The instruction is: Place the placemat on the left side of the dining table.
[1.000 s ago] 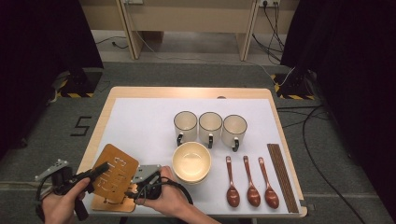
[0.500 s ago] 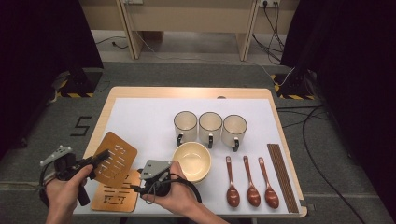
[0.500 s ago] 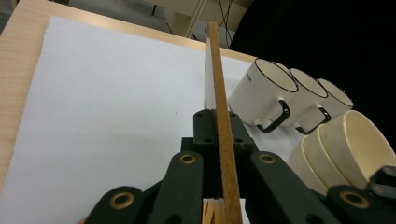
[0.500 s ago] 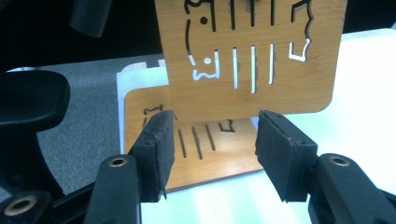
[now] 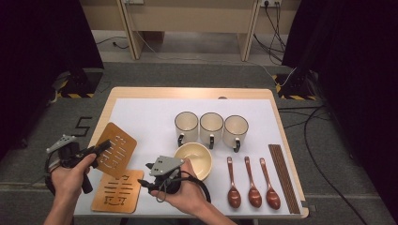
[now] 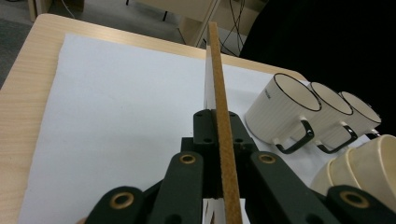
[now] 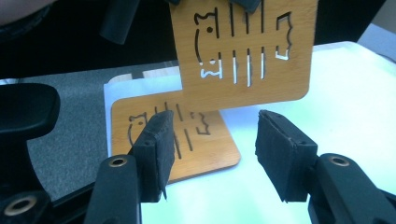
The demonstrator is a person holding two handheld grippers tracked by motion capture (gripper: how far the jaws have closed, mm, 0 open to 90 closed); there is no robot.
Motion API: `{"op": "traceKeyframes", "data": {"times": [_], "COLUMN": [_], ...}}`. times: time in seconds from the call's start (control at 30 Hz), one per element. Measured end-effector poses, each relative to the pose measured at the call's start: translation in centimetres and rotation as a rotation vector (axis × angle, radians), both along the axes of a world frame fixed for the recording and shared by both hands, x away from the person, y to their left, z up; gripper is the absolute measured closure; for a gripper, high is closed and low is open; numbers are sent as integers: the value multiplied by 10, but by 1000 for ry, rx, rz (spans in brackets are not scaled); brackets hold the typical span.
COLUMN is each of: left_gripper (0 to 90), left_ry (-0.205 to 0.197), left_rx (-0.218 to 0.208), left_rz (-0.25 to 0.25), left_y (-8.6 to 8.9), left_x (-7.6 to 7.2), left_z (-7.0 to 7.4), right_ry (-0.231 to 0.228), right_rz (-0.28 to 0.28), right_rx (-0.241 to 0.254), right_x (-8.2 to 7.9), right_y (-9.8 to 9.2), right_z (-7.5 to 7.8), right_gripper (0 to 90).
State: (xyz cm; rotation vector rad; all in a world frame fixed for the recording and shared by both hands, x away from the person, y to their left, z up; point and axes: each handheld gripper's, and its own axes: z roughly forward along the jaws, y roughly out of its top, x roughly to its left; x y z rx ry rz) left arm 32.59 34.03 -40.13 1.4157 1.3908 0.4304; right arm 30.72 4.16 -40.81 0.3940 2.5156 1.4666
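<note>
Wooden coaster (image 5: pixel 115 150) clamped edge-on in the left gripper (image 5: pixel 101 148).

The flat orange-brown wooden trivet (image 5: pixel 116 150) lifted above the white sheet (image 5: pixel 150 117) has slots and an animal shape cut through it. A matching wooden trivet (image 5: pixel 117 191) lies below it. Right of them stand cream mugs (image 5: pixel 211 125) with dark rims.

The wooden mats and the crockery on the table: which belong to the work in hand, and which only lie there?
In the job:
- thin wooden mat with cut-out slits, lifted, clamped in the left tongs
- second flat wooden mat on the white sheet
- right tongs, open

Lying about:
- three cream mugs
- stacked cream bowls
- three brown spoons
- dark chopsticks
</note>
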Motion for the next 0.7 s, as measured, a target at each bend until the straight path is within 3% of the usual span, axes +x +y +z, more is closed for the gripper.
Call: {"op": "traceKeyframes", "data": {"times": [0.7], "left_gripper": [856], "left_ry": [8], "left_rx": [38], "left_rz": [33], "left_y": [-10], "left_x": [42], "left_z": [2], "right_ry": [-23], "right_rz": [-84], "right_rx": [41], "right_x": [5], "right_y": [-35], "right_z": [13], "right_gripper": [474]}}
